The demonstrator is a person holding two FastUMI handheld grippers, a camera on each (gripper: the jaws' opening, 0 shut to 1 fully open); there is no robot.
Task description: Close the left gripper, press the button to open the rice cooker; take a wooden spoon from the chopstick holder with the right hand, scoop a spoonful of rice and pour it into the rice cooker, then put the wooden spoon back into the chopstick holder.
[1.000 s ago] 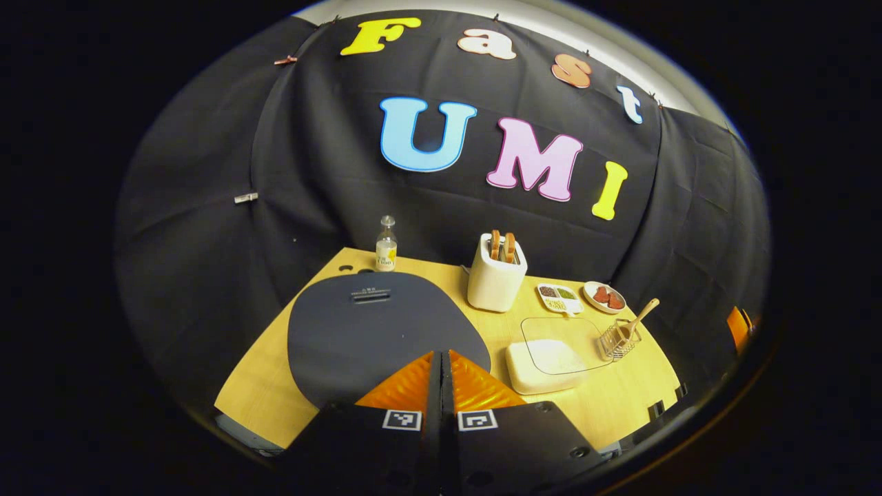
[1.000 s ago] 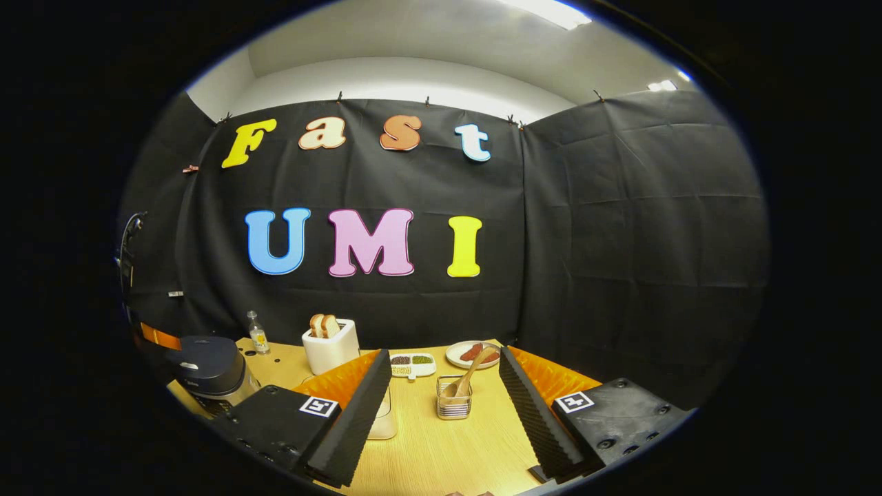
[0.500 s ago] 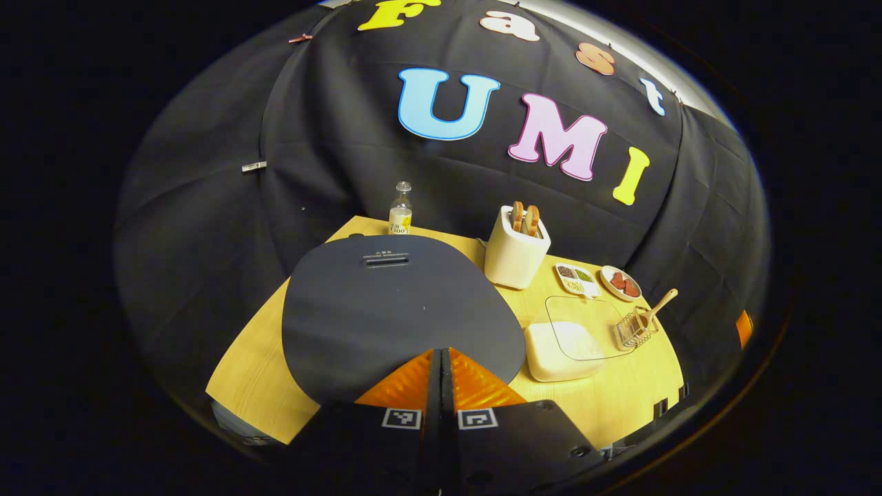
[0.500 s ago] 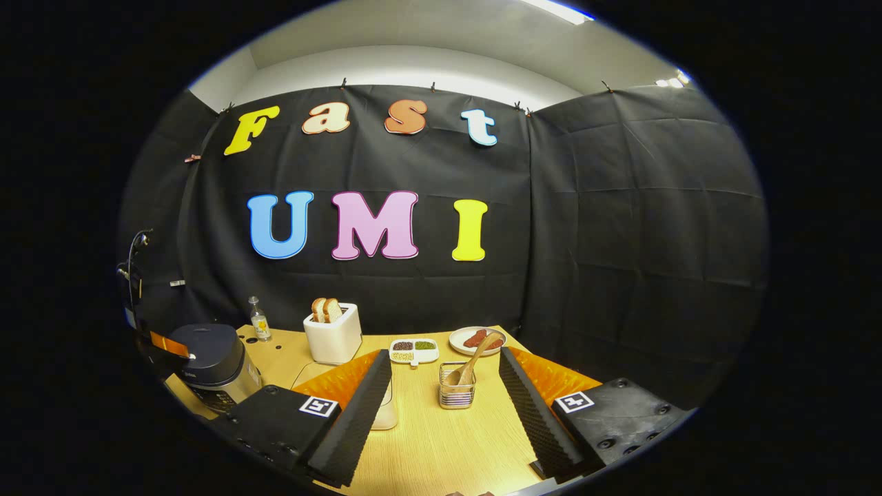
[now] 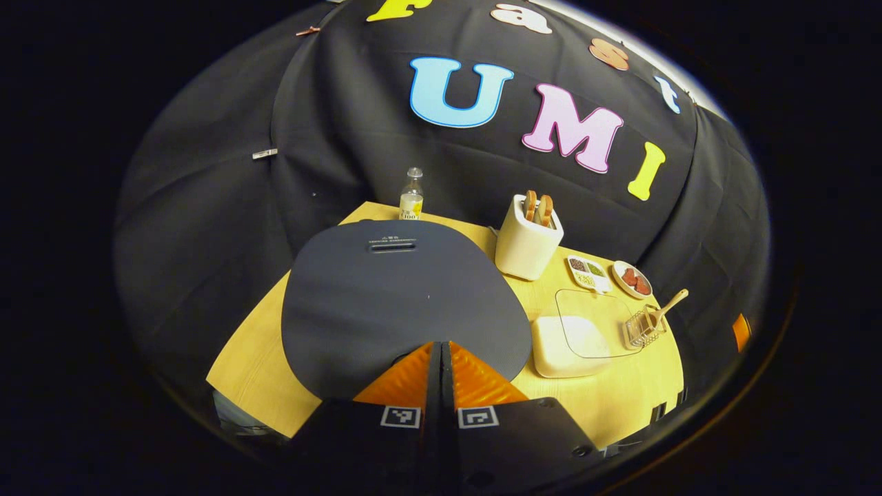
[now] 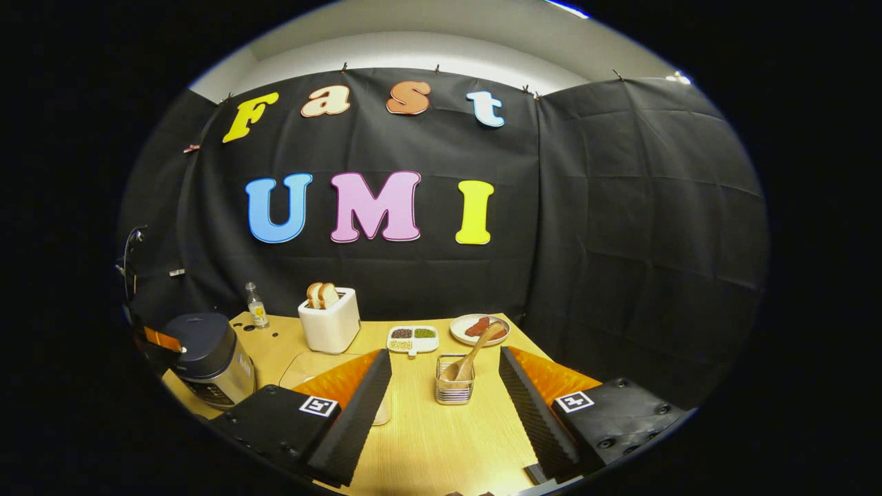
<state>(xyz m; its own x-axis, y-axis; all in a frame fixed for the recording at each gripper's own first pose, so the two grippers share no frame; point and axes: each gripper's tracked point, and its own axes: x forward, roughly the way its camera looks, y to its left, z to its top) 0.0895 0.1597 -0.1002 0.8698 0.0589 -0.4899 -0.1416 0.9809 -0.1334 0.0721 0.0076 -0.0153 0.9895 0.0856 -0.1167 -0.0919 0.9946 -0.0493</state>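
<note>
The dark rice cooker [image 5: 403, 296] has its lid down and lies right under my left gripper [image 5: 441, 346], which is shut with its tips at the lid's near edge. In the right gripper view the cooker [image 6: 207, 358] stands at the far left with the left gripper [image 6: 160, 339] on its front rim. A wooden spoon [image 6: 470, 357] leans in the wire chopstick holder [image 6: 453, 390], straight ahead of my right gripper [image 6: 444, 375], which is open and empty. The white rice box [image 5: 572, 335] with a clear lid sits between cooker and holder [image 5: 642, 329].
A white toaster [image 6: 331, 320] with two bread slices, a small bottle [image 6: 255, 307], a divided dish of grains [image 6: 412, 338] and a plate of sausages [image 6: 479, 328] stand along the back of the wooden table [image 6: 441, 441]. Black cloth walls close off the back and right.
My left gripper has come down and forward onto the cooker's lid, which looms larger. The right gripper has tilted slightly downward, and the table shows more.
</note>
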